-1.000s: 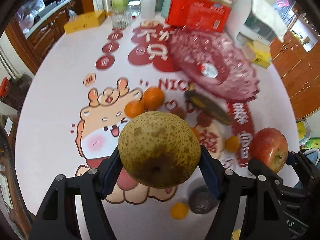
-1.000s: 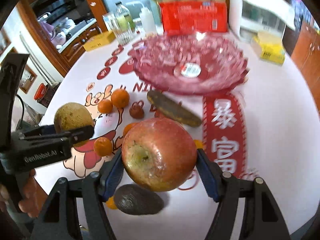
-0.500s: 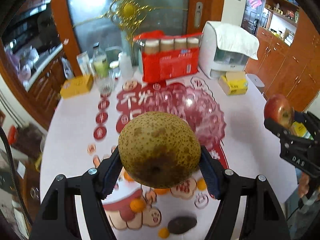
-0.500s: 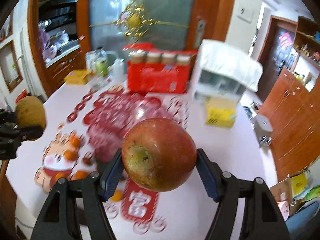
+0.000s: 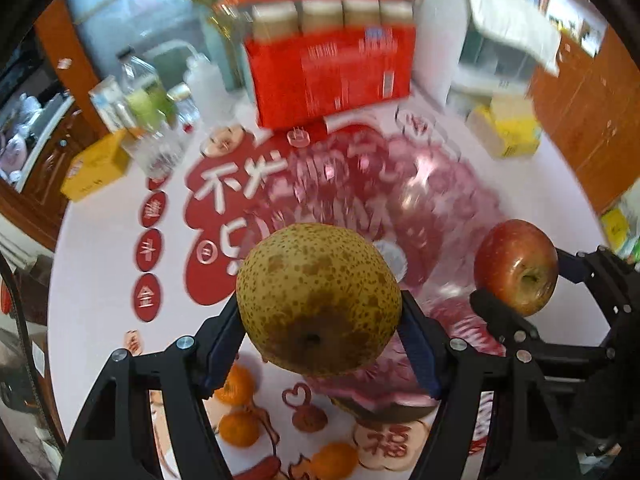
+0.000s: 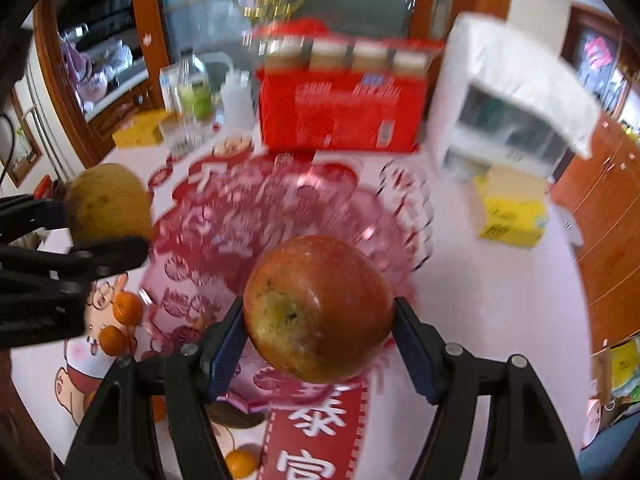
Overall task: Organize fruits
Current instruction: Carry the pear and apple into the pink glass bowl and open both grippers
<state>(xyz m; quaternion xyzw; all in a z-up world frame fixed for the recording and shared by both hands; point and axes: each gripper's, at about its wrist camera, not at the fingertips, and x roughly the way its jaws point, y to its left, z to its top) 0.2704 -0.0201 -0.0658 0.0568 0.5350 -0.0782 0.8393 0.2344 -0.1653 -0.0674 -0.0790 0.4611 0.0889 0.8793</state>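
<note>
My left gripper [image 5: 320, 340] is shut on a brown speckled pear [image 5: 318, 298] and holds it above the near rim of the pink glass bowl [image 5: 360, 196]. My right gripper [image 6: 318, 344] is shut on a red apple [image 6: 318, 308], also held over the bowl [image 6: 256, 220]. The apple shows at the right of the left wrist view [image 5: 516, 266], and the pear at the left of the right wrist view [image 6: 108, 202]. Several small oranges [image 5: 238, 428] lie on the table near the bowl's front.
A red carton [image 5: 332, 72] with jars stands behind the bowl. A white appliance [image 6: 516, 96] and a yellow box [image 6: 512, 212] are at back right. Bottles [image 5: 148, 100] and another yellow box [image 5: 96, 164] are at back left. A dark fruit lies under the bowl's near edge.
Both grippers have come down and forward from a raised position; the bowl now lies right under the pear and apple. Both fruits stay gripped.
</note>
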